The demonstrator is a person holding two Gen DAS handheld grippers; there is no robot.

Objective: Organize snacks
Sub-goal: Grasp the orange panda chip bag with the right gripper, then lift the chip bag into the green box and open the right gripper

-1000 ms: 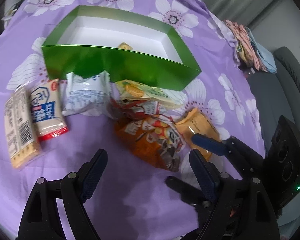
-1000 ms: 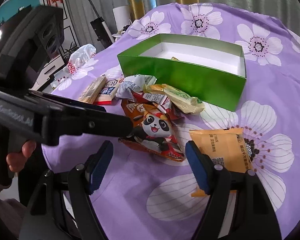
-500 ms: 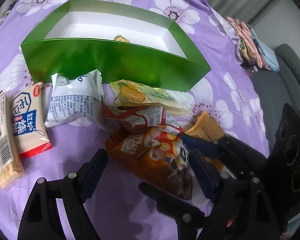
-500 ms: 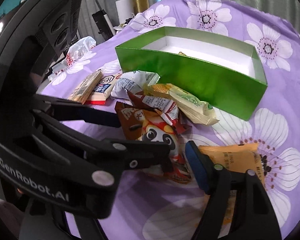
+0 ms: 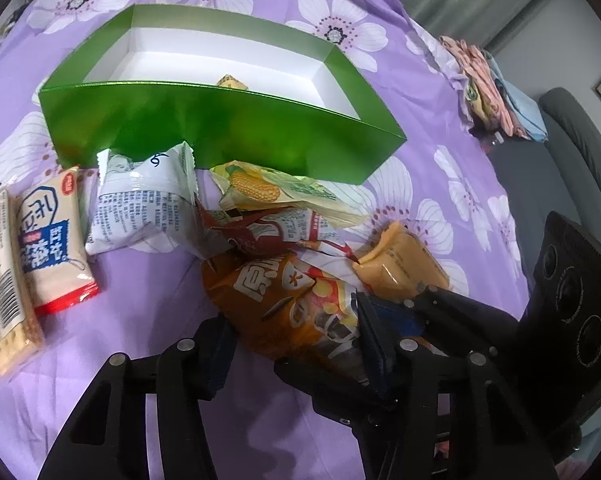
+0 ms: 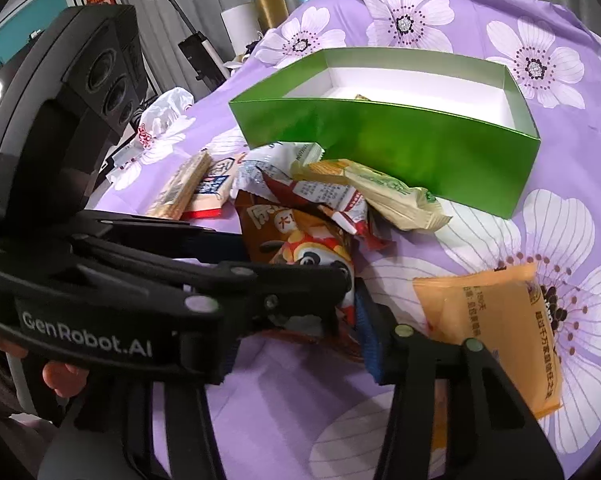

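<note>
An orange panda snack bag (image 5: 292,312) lies in front of the green box (image 5: 220,136) on the purple flowered cloth. My left gripper (image 5: 296,344) has its jaws closing around the bag, and both pads touch its sides. My right gripper (image 6: 296,336) comes in from the right with its jaws also closing; its blue pad sits at the bag's end (image 6: 308,256), beside a yellow-orange packet (image 6: 492,320). Its other finger is hidden behind the left gripper. A corn packet (image 5: 268,192) and a red-white packet (image 5: 276,232) lie against the bag. One small snack (image 5: 230,81) is in the box.
A white packet (image 5: 144,208), a beige blue-label packet (image 5: 50,240) and a cracker pack (image 5: 0,280) lie to the left. Folded clothes (image 5: 488,84) sit at the cloth's far right edge, with a grey sofa (image 5: 572,152) beyond. A person's hand (image 6: 60,376) holds the left gripper.
The left jaws have narrowed from wide apart onto the orange bag, which now looks bunched. The right gripper has come closer to the bag, and its jaws have narrowed too.
</note>
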